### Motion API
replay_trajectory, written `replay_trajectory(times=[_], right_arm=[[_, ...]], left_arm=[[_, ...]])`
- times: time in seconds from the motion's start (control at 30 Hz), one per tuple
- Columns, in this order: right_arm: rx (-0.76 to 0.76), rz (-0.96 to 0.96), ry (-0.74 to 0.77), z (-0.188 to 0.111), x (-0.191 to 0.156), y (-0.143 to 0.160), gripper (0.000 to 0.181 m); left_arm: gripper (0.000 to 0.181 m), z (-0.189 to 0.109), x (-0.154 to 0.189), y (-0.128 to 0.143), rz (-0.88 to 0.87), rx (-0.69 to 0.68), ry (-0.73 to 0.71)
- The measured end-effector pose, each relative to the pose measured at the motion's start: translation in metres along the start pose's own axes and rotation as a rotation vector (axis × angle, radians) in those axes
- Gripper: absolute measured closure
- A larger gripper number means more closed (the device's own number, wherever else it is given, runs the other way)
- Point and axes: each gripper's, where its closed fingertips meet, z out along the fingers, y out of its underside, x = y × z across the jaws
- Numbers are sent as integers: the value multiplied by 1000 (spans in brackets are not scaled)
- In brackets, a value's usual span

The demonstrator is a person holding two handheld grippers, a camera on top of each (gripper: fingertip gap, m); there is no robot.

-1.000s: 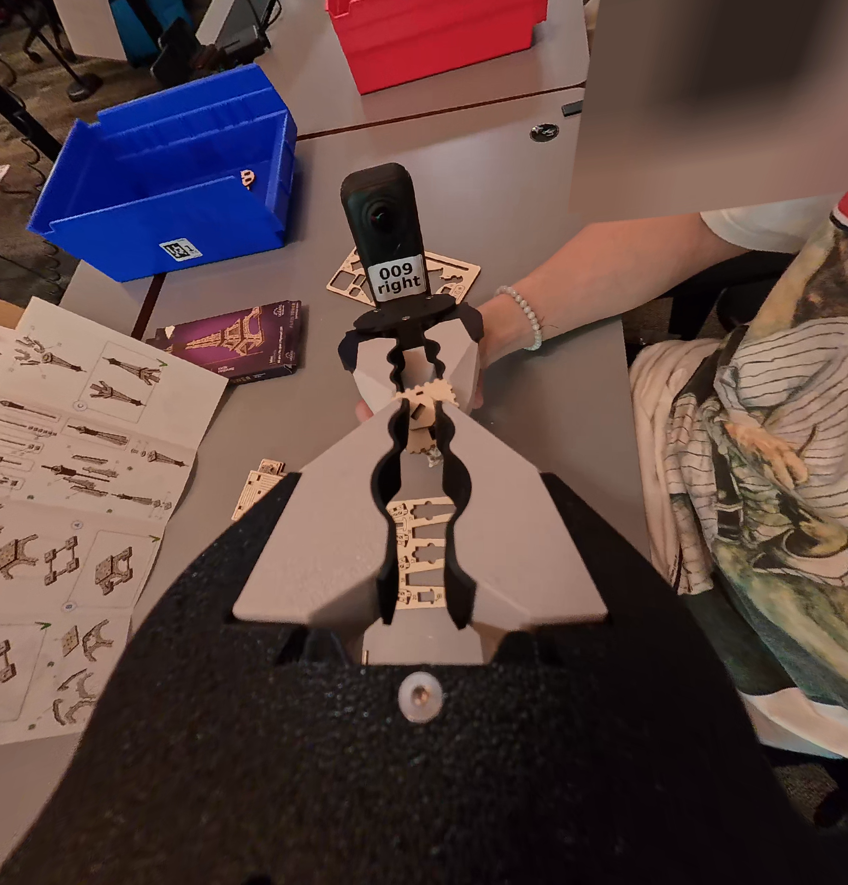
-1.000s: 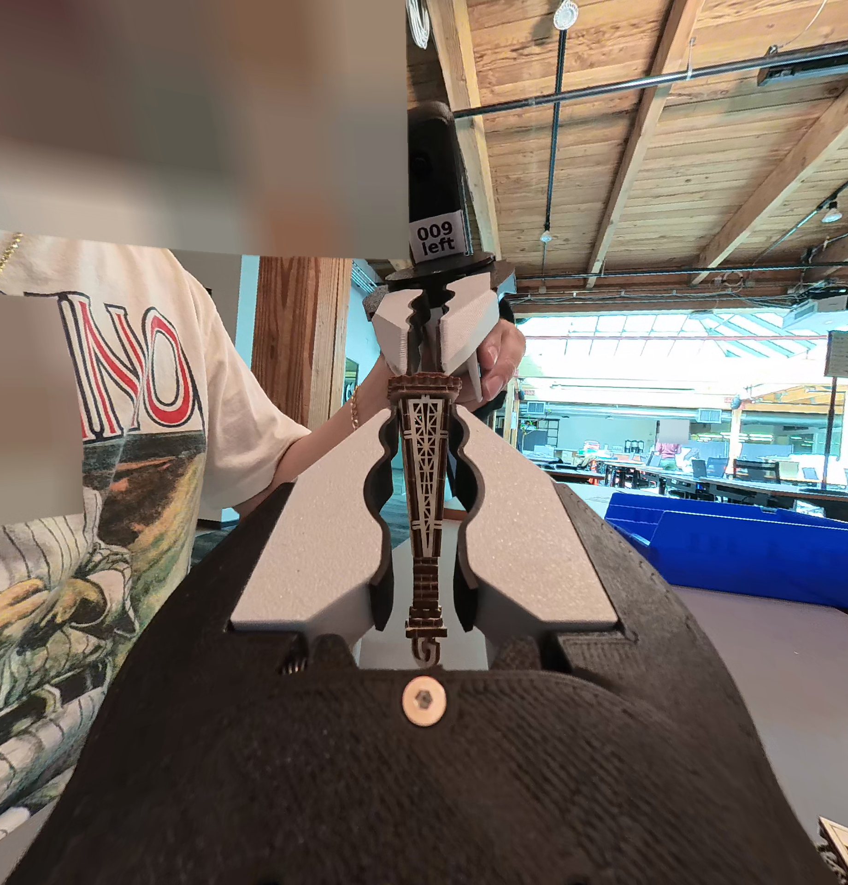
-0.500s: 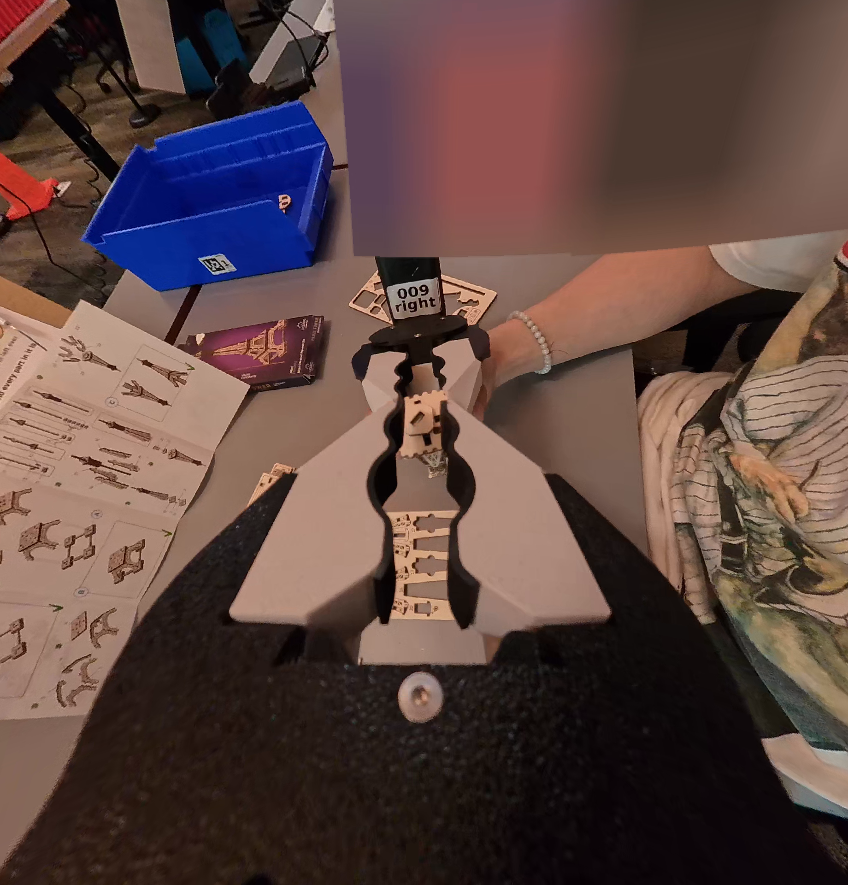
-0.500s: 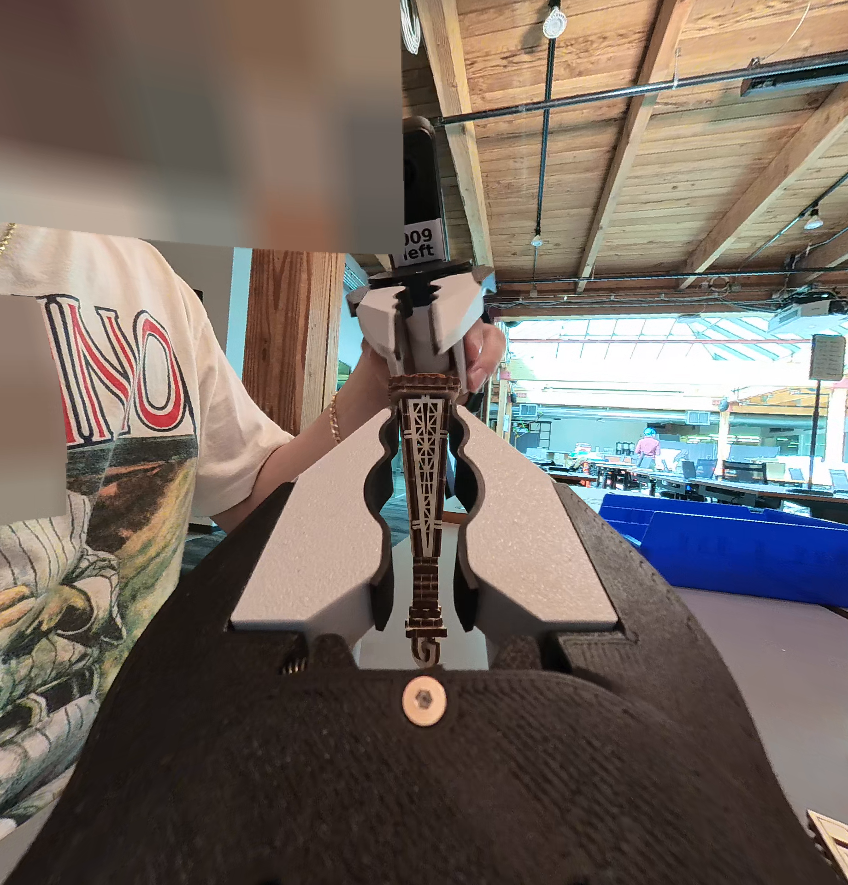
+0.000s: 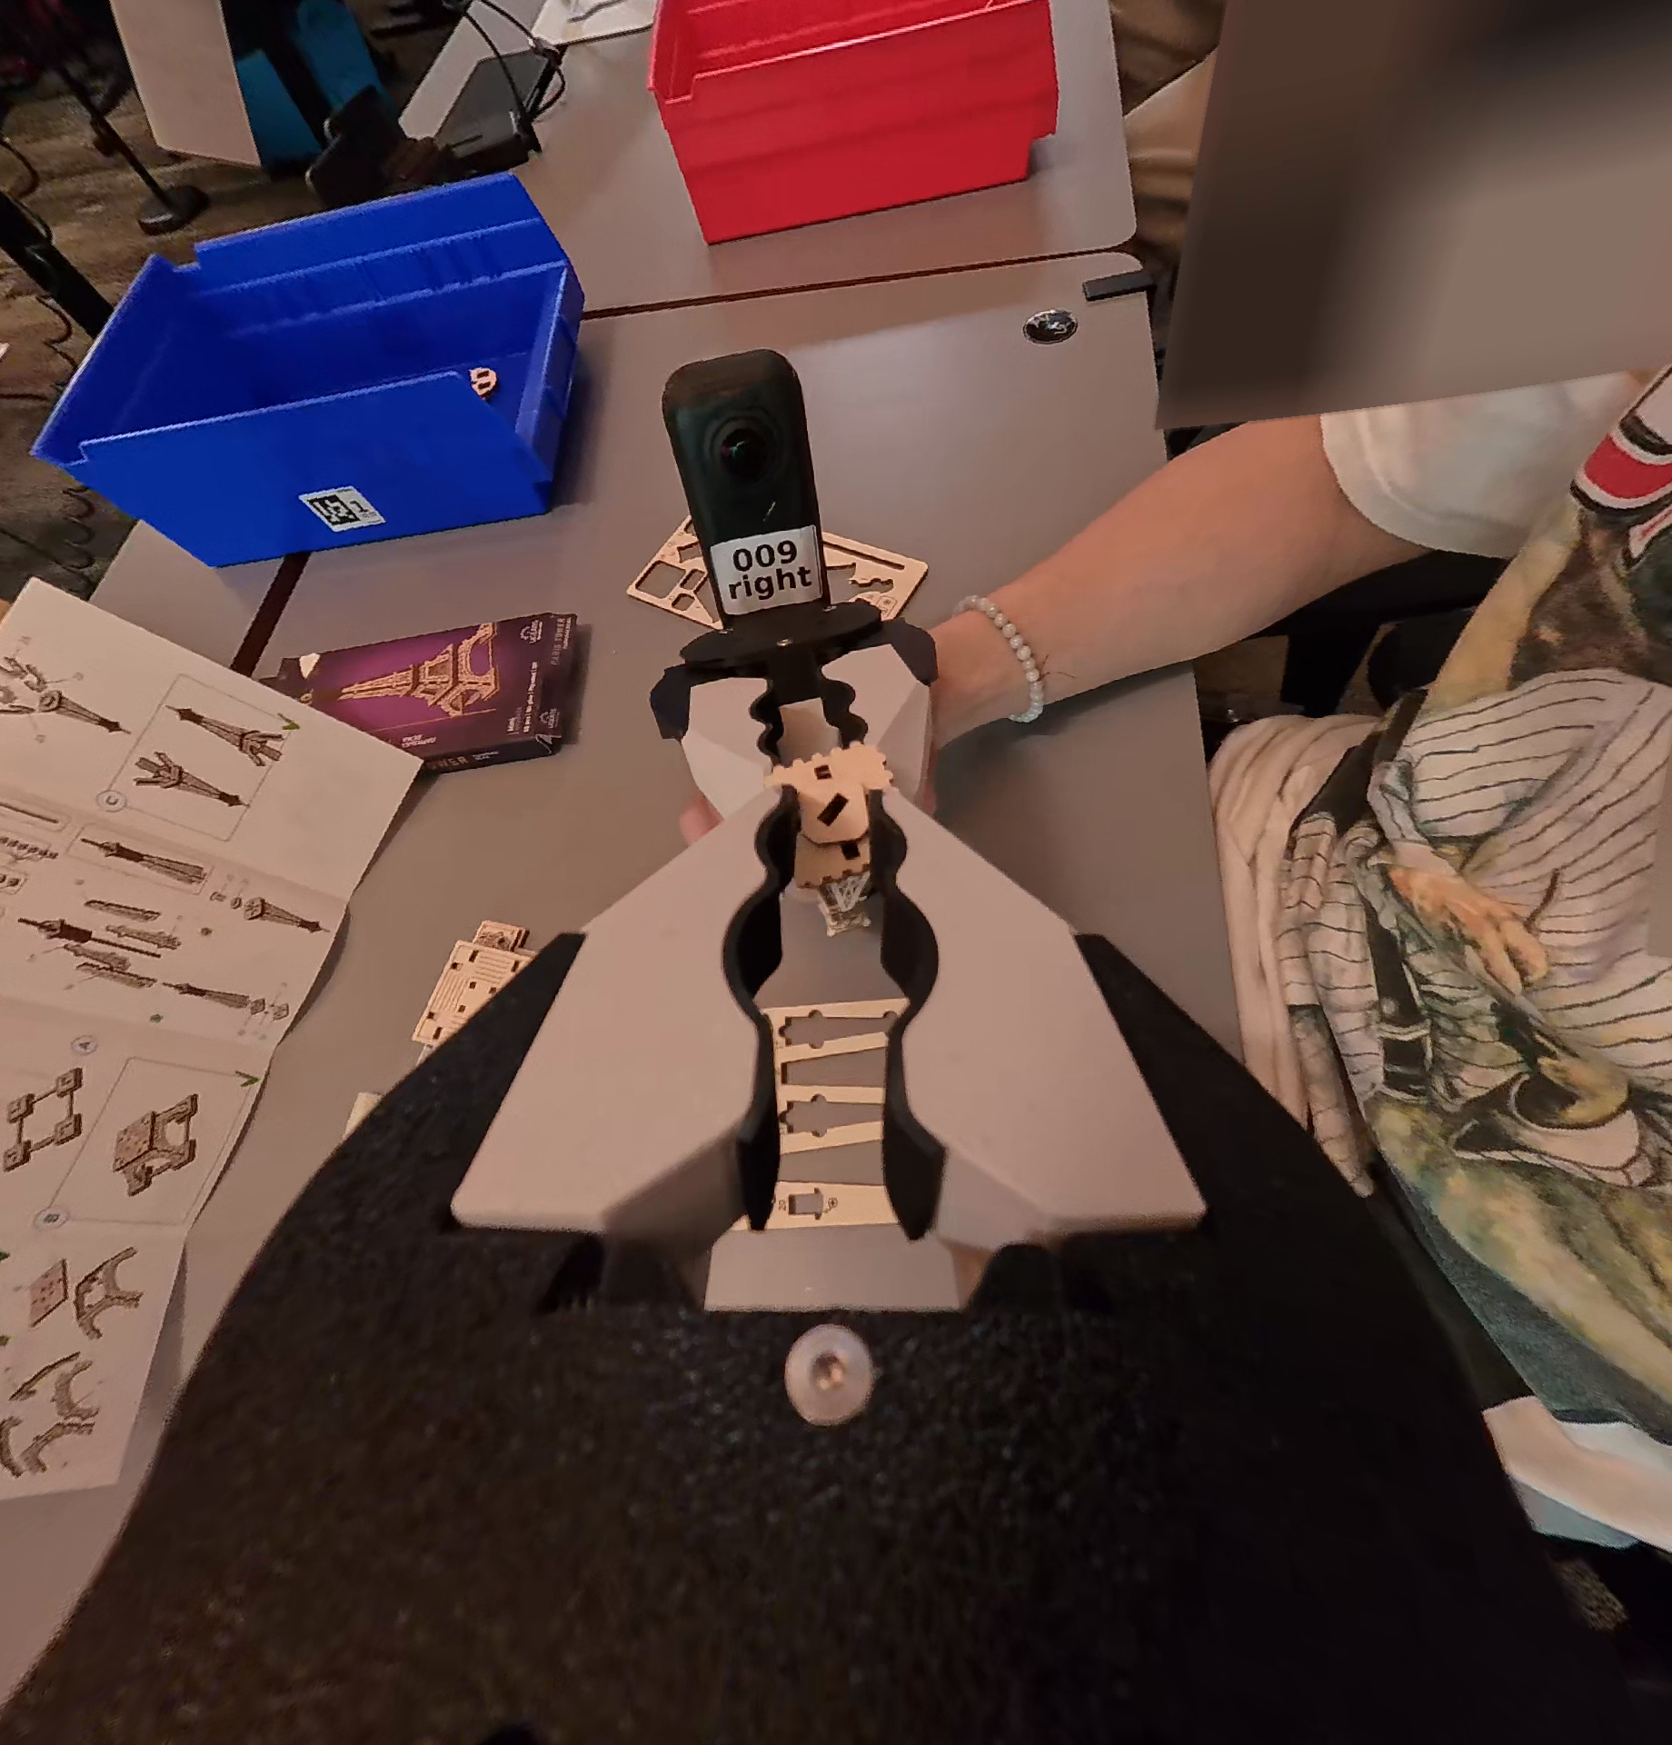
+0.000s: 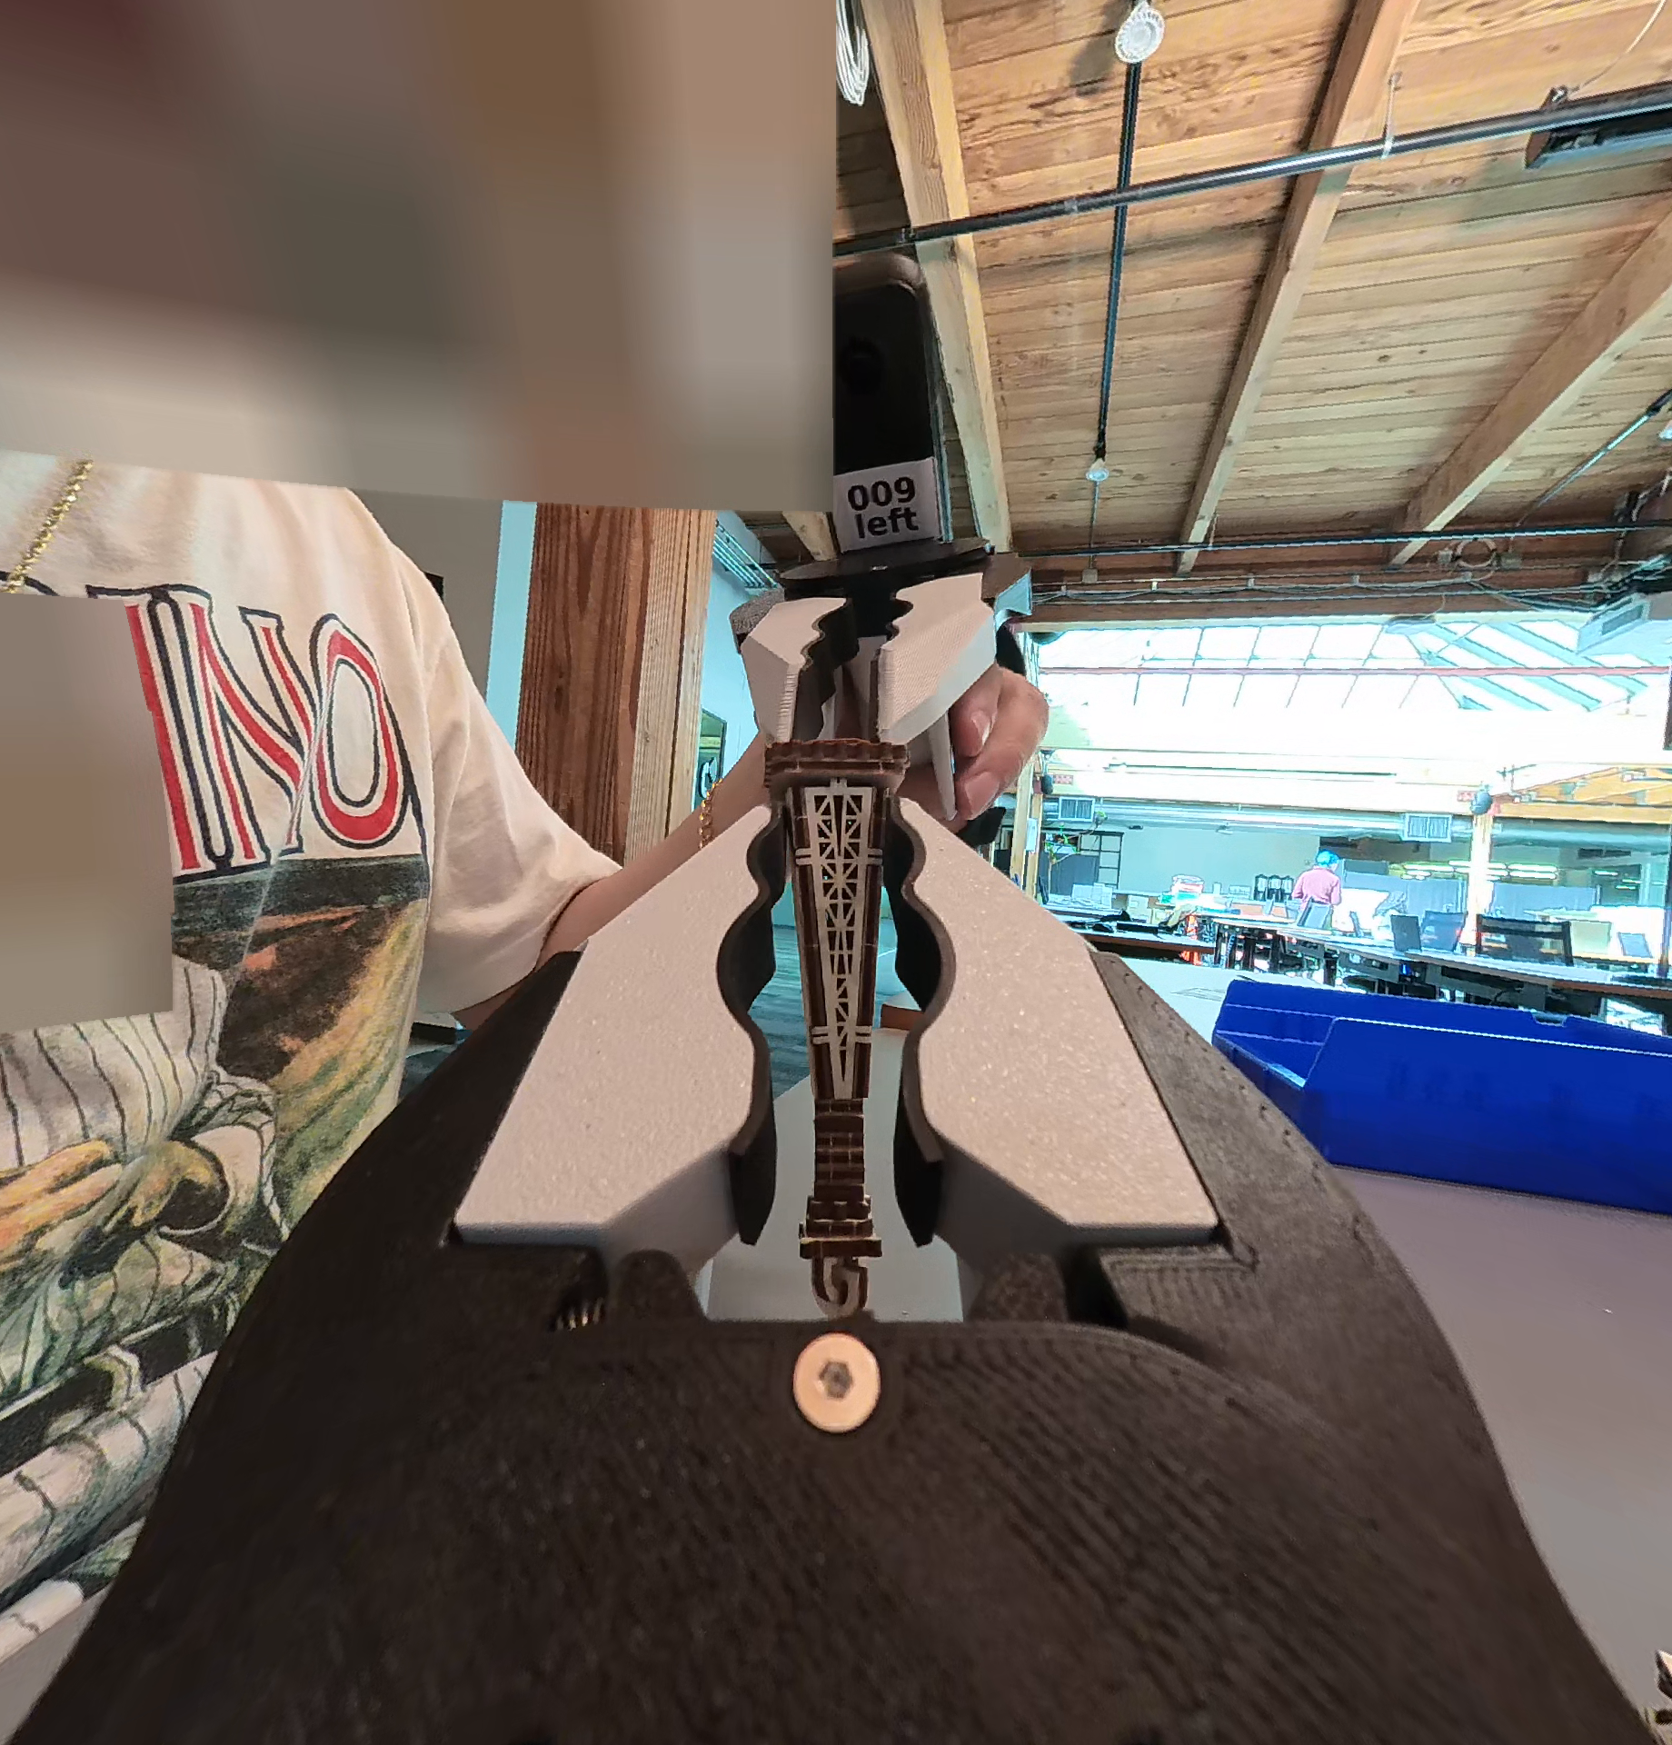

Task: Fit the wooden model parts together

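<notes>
Lengthwise between the right gripper [image 6: 832,831] fingers lies the tower spire [image 6: 837,935].

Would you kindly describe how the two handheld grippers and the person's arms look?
Both grippers, left and right, have pale grey wedge fingers with wavy black pads on textured black bodies. Each carries a black camera bearing a white label. The person wears a white bead bracelet and short cream sleeves.

Writing, not reproduced here, stands on a white label [image 5: 768,571] on the right gripper [image 5: 813,755] camera, a like label [image 6: 878,510] above the left gripper [image 6: 837,727], a code tag [image 5: 341,510] on the blue bin [image 5: 247,472], the purple box [image 5: 436,689], the instruction sheet [image 5: 105,944] and the shirt [image 6: 275,736].
</notes>
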Motion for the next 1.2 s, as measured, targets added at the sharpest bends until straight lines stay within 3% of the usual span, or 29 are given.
replay_trajectory(times=[0.97, 1.2], right_arm=[[8, -21, 19, -1, 2, 0, 164], [21, -1, 26, -2, 4, -1, 164]], left_arm=[[166, 1, -3, 1, -40, -34, -55], [153, -3, -4, -6, -46, 21, -73]])
